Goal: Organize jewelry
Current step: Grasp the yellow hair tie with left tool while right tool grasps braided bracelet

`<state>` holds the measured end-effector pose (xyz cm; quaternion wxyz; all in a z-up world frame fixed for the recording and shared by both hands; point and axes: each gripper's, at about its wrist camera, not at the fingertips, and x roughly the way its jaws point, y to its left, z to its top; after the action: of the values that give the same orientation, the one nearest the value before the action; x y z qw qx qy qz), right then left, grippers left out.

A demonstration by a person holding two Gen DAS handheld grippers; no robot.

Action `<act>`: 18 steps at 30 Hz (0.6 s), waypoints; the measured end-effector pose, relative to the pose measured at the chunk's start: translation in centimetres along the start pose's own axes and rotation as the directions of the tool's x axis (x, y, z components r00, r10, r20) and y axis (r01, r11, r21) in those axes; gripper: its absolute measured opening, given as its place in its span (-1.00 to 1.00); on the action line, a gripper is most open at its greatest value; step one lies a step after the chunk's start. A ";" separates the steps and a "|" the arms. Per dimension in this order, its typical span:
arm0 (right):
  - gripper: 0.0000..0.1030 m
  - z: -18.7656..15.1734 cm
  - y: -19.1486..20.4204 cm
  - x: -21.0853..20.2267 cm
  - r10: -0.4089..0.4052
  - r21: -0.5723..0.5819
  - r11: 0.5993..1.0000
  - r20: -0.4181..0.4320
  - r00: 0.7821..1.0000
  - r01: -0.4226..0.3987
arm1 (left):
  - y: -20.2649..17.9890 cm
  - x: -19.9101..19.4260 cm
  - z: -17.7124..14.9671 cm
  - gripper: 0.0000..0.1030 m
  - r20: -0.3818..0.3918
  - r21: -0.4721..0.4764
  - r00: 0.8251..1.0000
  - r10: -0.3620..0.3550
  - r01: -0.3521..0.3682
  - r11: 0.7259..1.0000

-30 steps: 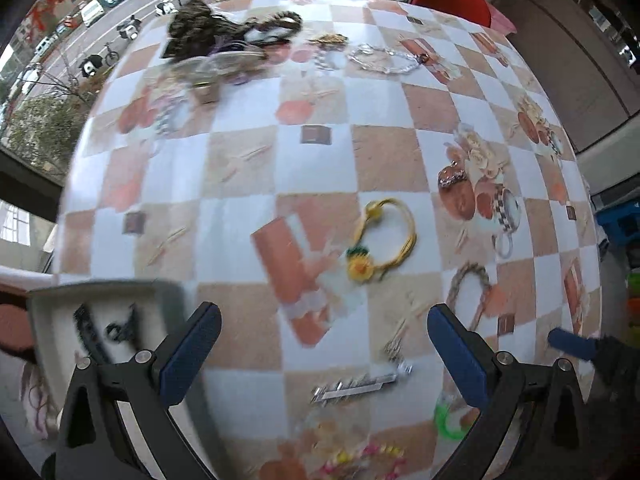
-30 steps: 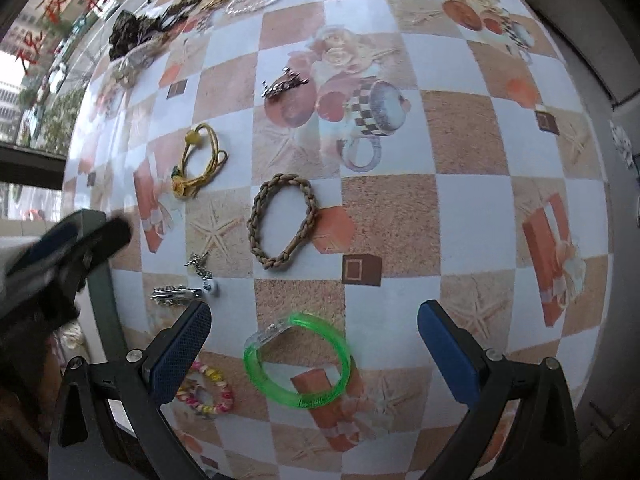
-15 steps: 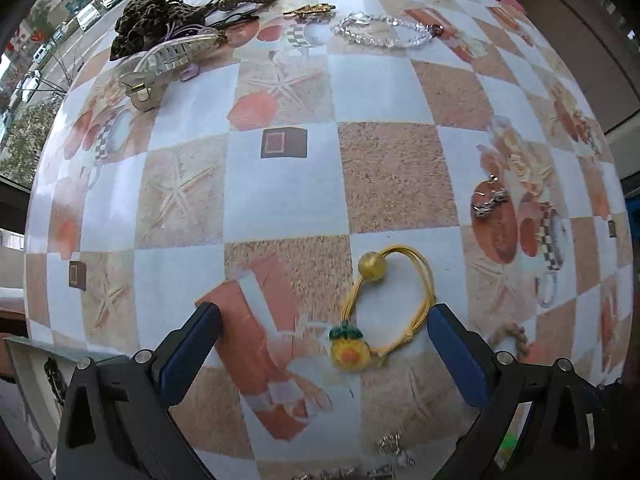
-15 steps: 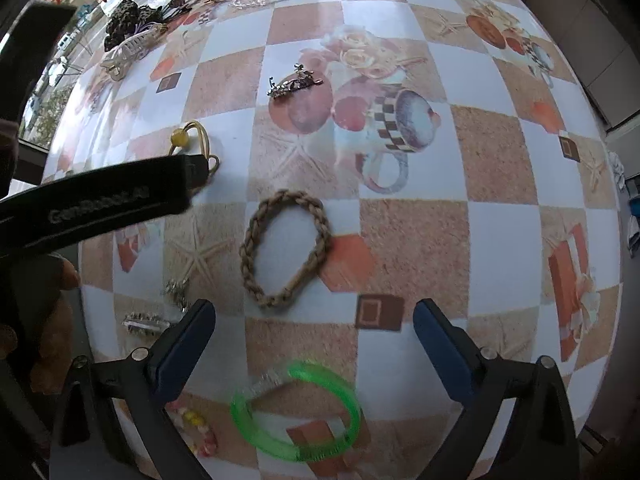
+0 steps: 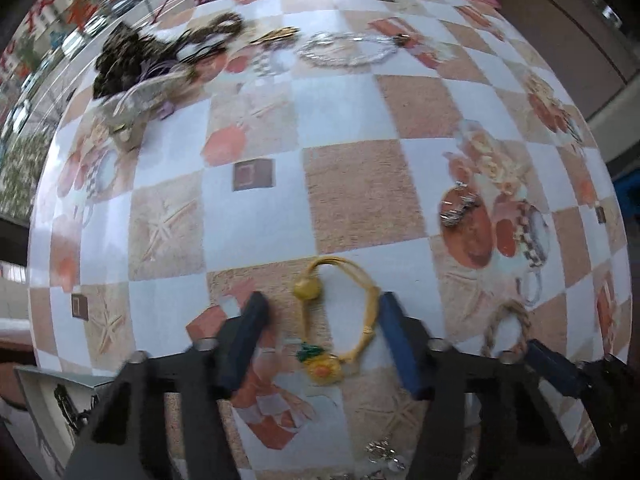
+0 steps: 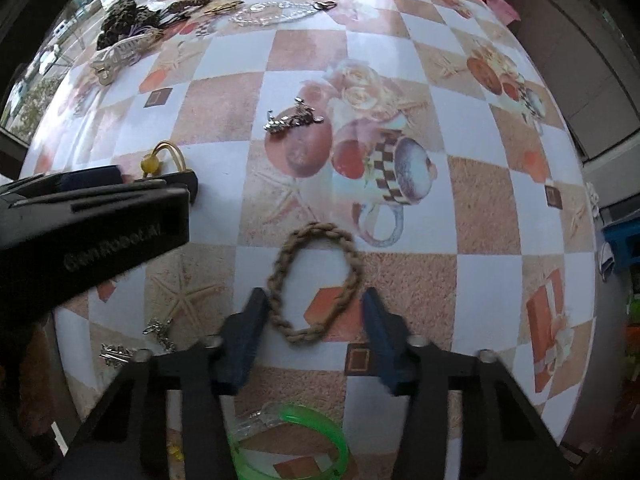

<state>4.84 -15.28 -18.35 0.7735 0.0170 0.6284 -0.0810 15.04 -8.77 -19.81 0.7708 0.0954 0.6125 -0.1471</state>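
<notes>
A yellow cord bracelet (image 5: 370,312) with a bead and a pineapple charm lies on the checked tablecloth (image 5: 360,192). My left gripper (image 5: 321,304) points down over it, jaws closing, with the bracelet between them. The right pad is at the cord and the left pad stands clear of the bead. A tan braided rope bracelet (image 6: 280,272) lies between the fingers of my right gripper (image 6: 312,296). Its jaws are closing too, the pads close beside the braid, which is not squeezed. One finger (image 6: 92,178) of the left gripper shows at the left.
A silver charm bracelet (image 6: 292,120) lies mid-table and a green bangle (image 6: 320,424) at the near edge. A clear bead necklace (image 6: 280,14), a hair claw (image 6: 116,56) and dark hair ties (image 6: 124,20) sit at the back. A grey box (image 5: 40,392) stands lower left.
Both grippers have come forward and down over their bracelets. Their jaws have gone from wide apart to narrow around the yellow and the braided bracelet.
</notes>
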 end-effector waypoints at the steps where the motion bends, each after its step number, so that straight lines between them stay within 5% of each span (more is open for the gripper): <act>1: -0.44 0.1 0.0 0.0 0.008 0.001 1.000 -0.005 1.000 -0.008 | -0.3 -0.1 0.1 -0.25 0.000 0.007 1.000 -0.001 0.001 1.000; 3: -0.69 0.4 0.0 0.0 0.016 0.006 1.000 -0.015 1.000 -0.016 | -0.5 -0.2 0.1 -0.78 -0.006 0.014 1.000 -0.010 0.010 1.000; 4: -0.74 0.7 0.2 0.1 0.024 0.012 1.000 -0.020 1.000 -0.023 | -0.5 -0.3 0.1 -0.84 -0.012 0.010 1.000 -0.022 0.022 1.000; 18: -0.78 1.6 -5.6 -2.2 0.234 0.160 0.961 -0.033 0.972 -0.226 | 2.6 -5.6 -3.1 -0.84 0.043 -0.054 0.990 -0.132 0.134 0.989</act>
<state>5.15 -20.73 -15.46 0.7574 0.1520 0.6338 -0.0386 11.93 -4.75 -15.16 0.7734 0.0294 0.6063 -0.1827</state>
